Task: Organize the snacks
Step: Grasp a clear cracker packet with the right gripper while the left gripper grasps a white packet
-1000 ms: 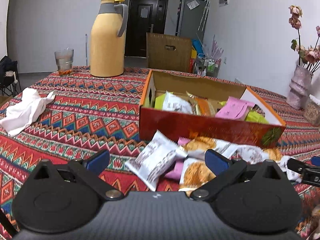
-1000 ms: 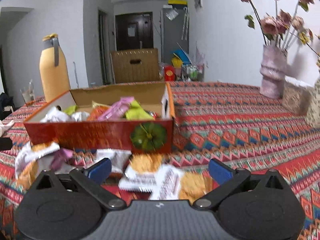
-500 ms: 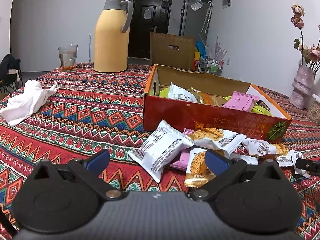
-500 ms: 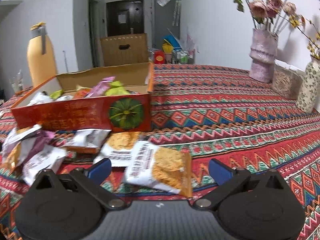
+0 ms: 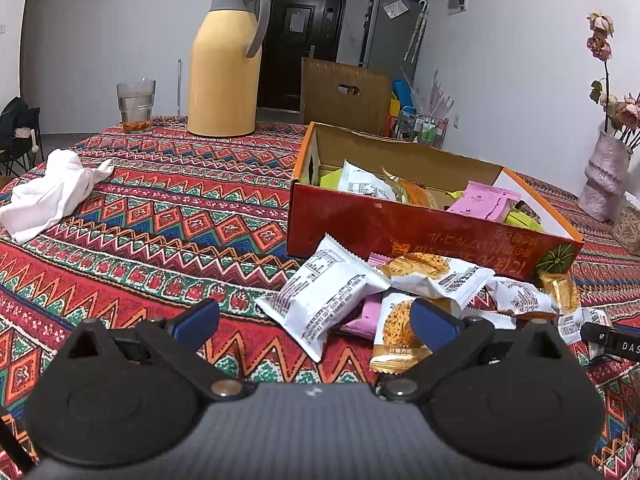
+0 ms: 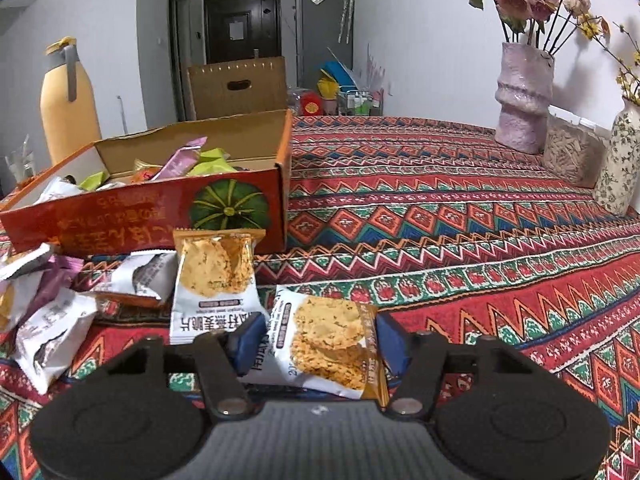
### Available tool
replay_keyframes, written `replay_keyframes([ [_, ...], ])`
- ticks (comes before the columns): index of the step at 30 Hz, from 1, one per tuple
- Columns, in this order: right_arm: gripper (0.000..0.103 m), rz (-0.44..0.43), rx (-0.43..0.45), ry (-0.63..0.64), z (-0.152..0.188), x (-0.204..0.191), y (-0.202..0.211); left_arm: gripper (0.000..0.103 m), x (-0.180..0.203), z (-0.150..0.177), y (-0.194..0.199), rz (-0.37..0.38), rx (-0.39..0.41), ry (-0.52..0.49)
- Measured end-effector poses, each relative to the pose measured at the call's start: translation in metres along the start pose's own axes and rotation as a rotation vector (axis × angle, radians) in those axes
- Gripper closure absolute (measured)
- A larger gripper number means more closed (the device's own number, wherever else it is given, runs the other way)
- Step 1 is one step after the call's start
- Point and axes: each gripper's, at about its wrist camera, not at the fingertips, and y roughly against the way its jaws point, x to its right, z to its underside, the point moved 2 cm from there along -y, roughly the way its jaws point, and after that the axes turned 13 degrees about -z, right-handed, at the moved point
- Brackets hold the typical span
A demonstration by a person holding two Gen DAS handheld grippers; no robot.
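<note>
**Right tool closes in on a biscuit packet; left tool waits**

Moved: the right tool [image 6: 318, 338], spread wide a second ago with the loose packets ahead of it, now sits lower and nearer, and a biscuit packet [image 6: 320, 346] lies between its two blue pads. The jaws are closing on it; the pads stand at the packet's two edges, and a firm pinch is not yet evident. The packet looks to be resting on the table [image 6: 460, 208].

Unmoved: the left tool [image 5: 316, 320] stays spread wide with nothing between its pads, hovering just short of the loose heap.

Items, placed from the tools:
- Second biscuit packet [image 6: 216, 276], just beyond the right tool's left pad, propped up toward the box.
- Snack box [image 6: 148, 210], red with a pumpkin print, ahead and to the left of the right tool; already holds pink, green and white packets.
- Loose heap [image 5: 332, 300] of white and pink packets, directly ahead of the left tool, against the box's near wall.
- White cloth [image 5: 52, 192], far left of the left tool.
- Yellow flask [image 5: 226, 60] and glass [image 5: 135, 106], beyond it at the table's far side.
- Vases [image 6: 524, 96], far right of the right tool.

Judgement: a pick is beginning; several packets are still outside the box, so the sorting is only partly done.
</note>
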Motion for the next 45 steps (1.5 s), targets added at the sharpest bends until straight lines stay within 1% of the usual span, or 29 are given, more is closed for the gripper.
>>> replay_keyframes([
  [1,0.051,-0.001,0.006,-0.003,0.0,0.0,0.001,0.0,0.0,0.0,0.0,-0.001,0.001,0.001],
  [2,0.055,-0.003,0.013,-0.008,0.0,0.001,0.002,0.0,0.0,0.0,0.001,-0.001,0.003,0.003],
  [3,0.056,-0.005,0.025,-0.013,-0.001,0.002,0.004,0.0,0.0,0.0,0.001,-0.001,0.005,0.004],
  [8,0.057,-0.008,0.102,-0.03,0.0,0.005,0.016,0.0,0.001,0.0,0.001,-0.014,0.007,0.0],
  [12,0.057,-0.015,0.12,-0.039,0.0,0.007,0.019,0.0,-0.001,-0.005,0.002,-0.023,-0.024,-0.007],
  [14,0.057,-0.017,0.128,-0.04,0.0,0.007,0.02,0.0,-0.003,-0.011,0.002,-0.018,-0.03,-0.044],
  [17,0.057,-0.023,0.151,-0.041,0.001,0.006,0.024,0.0,-0.004,-0.019,-0.002,-0.063,-0.026,-0.12],
  [20,0.057,-0.03,0.166,-0.045,0.001,0.007,0.027,0.0,0.003,-0.022,-0.009,-0.032,-0.054,-0.218],
  [23,0.057,-0.035,0.171,-0.05,0.001,0.008,0.028,0.0,0.009,-0.024,-0.019,-0.046,-0.058,-0.275],
  [28,0.057,-0.041,0.171,-0.056,0.001,0.008,0.027,0.001,0.012,-0.029,-0.037,0.026,-0.086,-0.237],
  [29,0.057,-0.041,0.173,-0.057,0.001,0.008,0.027,0.008,0.013,-0.028,-0.04,0.037,-0.09,-0.236],
  [30,0.057,-0.042,0.174,-0.059,0.001,0.008,0.028,0.013,0.014,-0.027,-0.043,0.054,-0.1,-0.234],
  [32,0.057,-0.044,0.174,-0.061,0.001,0.008,0.027,0.034,0.013,-0.026,-0.049,0.114,-0.114,-0.216],
  [33,0.057,-0.047,0.173,-0.062,0.001,0.008,0.027,0.042,0.011,-0.026,-0.05,0.145,-0.123,-0.2],
  [34,0.057,-0.05,0.171,-0.063,0.001,0.009,0.027,0.054,0.009,-0.026,-0.052,0.169,-0.133,-0.183],
  [35,0.057,-0.054,0.17,-0.064,0.001,0.009,0.027,0.057,0.005,-0.026,-0.053,0.197,-0.136,-0.16],
  [36,0.057,-0.056,0.169,-0.065,0.001,0.009,0.026,0.058,0.003,-0.026,-0.053,0.198,-0.135,-0.15],
  [38,0.057,-0.06,0.166,-0.067,0.001,0.009,0.026,0.06,0.002,-0.026,-0.05,0.188,-0.124,-0.145],
  [45,0.057,-0.064,0.163,-0.069,0.0,0.009,0.025,0.061,-0.004,-0.03,-0.034,0.16,-0.078,-0.135],
])
